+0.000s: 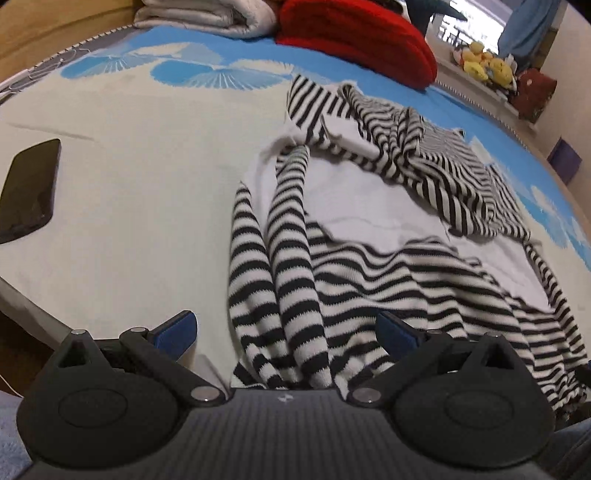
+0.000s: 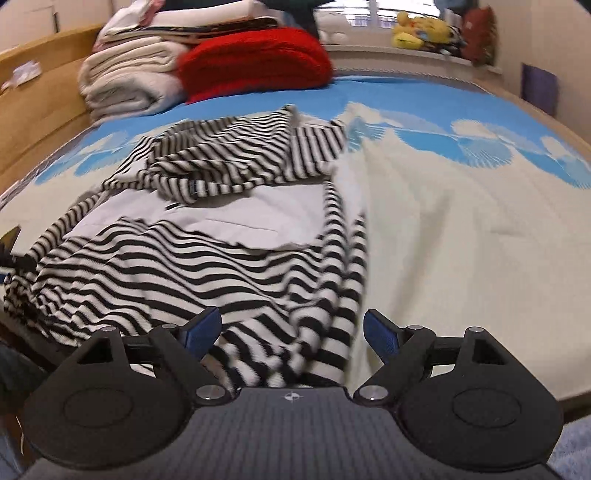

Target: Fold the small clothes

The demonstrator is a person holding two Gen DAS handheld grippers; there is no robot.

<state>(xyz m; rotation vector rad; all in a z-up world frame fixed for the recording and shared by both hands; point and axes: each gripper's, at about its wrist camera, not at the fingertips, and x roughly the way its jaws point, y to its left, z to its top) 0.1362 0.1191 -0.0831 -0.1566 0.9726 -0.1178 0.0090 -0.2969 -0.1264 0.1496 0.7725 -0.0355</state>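
the striped garment [image 1: 369, 258] lay spread on the bed [image 1: 147, 184], its hem bunched at the near edge and its upper part crumpled toward the far edge, where the red blanket [image 1: 354, 40] and a stack of pale folded bedding [image 1: 207, 18] sat. one long sleeve [image 1: 291, 240] was doubled over along the garment's side, running from the shoulder down to the near edge, likely laid inward so the body could be folded into a narrower strip. a plain white panel of the garment showed in the middle.

the left gripper [image 1: 286, 332] stood wide, its blue pads apart on either side of the sleeve ends and pressing on nothing. the right gripper [image 2: 291, 332] was also wide, with the striped hem below its gap but not pinched. both seemed poised at the near edge because the hem was the natural place to take hold for the next fold. a dark phone [image 1: 29, 188] lay near the left edge, well apart from the cloth.
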